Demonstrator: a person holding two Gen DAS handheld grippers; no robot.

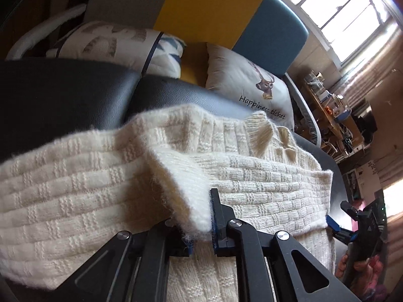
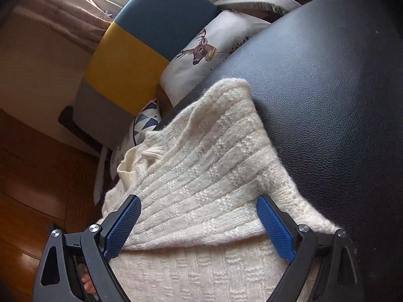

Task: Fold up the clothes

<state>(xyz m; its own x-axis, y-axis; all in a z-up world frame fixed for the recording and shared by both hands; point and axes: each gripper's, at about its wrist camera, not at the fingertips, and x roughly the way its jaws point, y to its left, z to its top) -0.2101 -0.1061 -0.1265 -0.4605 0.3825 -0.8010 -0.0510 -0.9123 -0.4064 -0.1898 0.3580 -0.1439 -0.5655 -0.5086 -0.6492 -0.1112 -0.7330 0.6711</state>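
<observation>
A cream knit sweater (image 1: 83, 183) lies spread on a black leather seat (image 1: 63, 88). My left gripper (image 1: 199, 216) is shut on a fuzzy folded sleeve end (image 1: 181, 188) and holds it a little above the sweater's body. In the right wrist view the same sweater (image 2: 201, 156) runs away from me over the black seat (image 2: 327, 100), one folded layer on top of another. My right gripper (image 2: 199, 198) stands wide open just above the folded edge, its blue pads (image 2: 121, 226) apart with only knit beneath. It also shows at the left view's right edge as the right gripper (image 1: 340, 215).
Behind the seat stand a deer-print cushion (image 1: 246, 80), a triangle-print cushion (image 1: 121, 42) and a grey, yellow and blue backrest (image 1: 209, 7). A cluttered desk (image 1: 335, 110) and bright window (image 1: 340, 12) lie to the right. Wood floor (image 2: 37, 176) drops off left of the seat.
</observation>
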